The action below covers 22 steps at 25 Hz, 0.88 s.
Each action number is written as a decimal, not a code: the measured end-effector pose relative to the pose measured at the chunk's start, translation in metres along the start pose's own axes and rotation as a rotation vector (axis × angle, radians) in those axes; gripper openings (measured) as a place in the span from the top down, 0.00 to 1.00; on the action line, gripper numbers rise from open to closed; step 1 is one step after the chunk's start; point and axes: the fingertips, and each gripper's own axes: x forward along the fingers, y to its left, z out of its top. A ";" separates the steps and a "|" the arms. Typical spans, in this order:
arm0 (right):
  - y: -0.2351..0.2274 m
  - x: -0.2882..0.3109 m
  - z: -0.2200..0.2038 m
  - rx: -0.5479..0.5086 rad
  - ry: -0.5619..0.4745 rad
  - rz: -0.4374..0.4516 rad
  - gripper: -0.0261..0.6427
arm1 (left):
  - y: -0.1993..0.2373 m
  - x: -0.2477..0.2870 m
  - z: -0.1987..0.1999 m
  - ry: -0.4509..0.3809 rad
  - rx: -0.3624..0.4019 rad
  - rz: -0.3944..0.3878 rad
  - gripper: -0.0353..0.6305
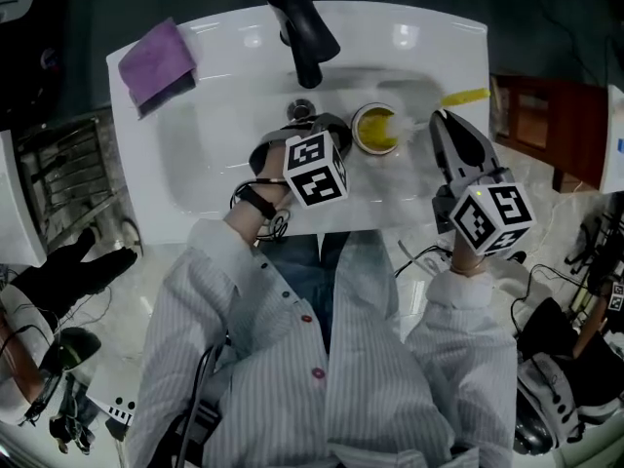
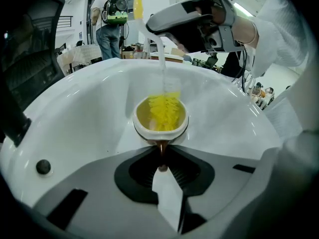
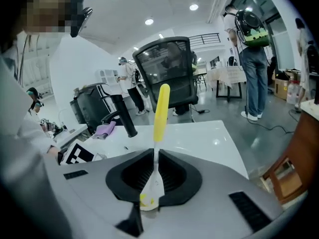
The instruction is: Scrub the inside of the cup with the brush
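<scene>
A small white cup (image 1: 375,130) with a yellow inside lies tilted in the white sink basin (image 1: 195,164). My left gripper (image 1: 331,130) is shut on the cup's brown handle (image 2: 162,147). In the left gripper view the cup (image 2: 160,117) opens toward the camera with the brush's yellow bristles (image 2: 163,108) inside it. My right gripper (image 1: 439,123) comes from the right and is shut on the brush's pale stem (image 3: 152,180). The yellow handle end (image 3: 160,113) sticks up past its jaws, and the brush handle (image 1: 466,96) points back right. From the right gripper view the cup is hidden.
A black faucet (image 1: 304,27) rises over the back of the sink, with the drain (image 1: 302,108) just below it. A purple cloth (image 1: 156,61) lies on the rim's back left corner. Dark furniture and cables surround the sink.
</scene>
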 end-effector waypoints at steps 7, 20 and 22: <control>0.028 -0.019 -0.017 0.056 0.010 0.045 0.88 | 0.000 0.001 0.000 0.005 0.011 0.000 0.84; 0.086 0.037 0.004 -0.102 0.020 0.109 0.88 | -0.001 0.002 0.000 0.001 0.015 -0.016 0.84; 0.081 0.045 0.009 -0.108 0.016 0.098 0.88 | -0.001 0.001 0.000 -0.002 0.015 -0.016 0.84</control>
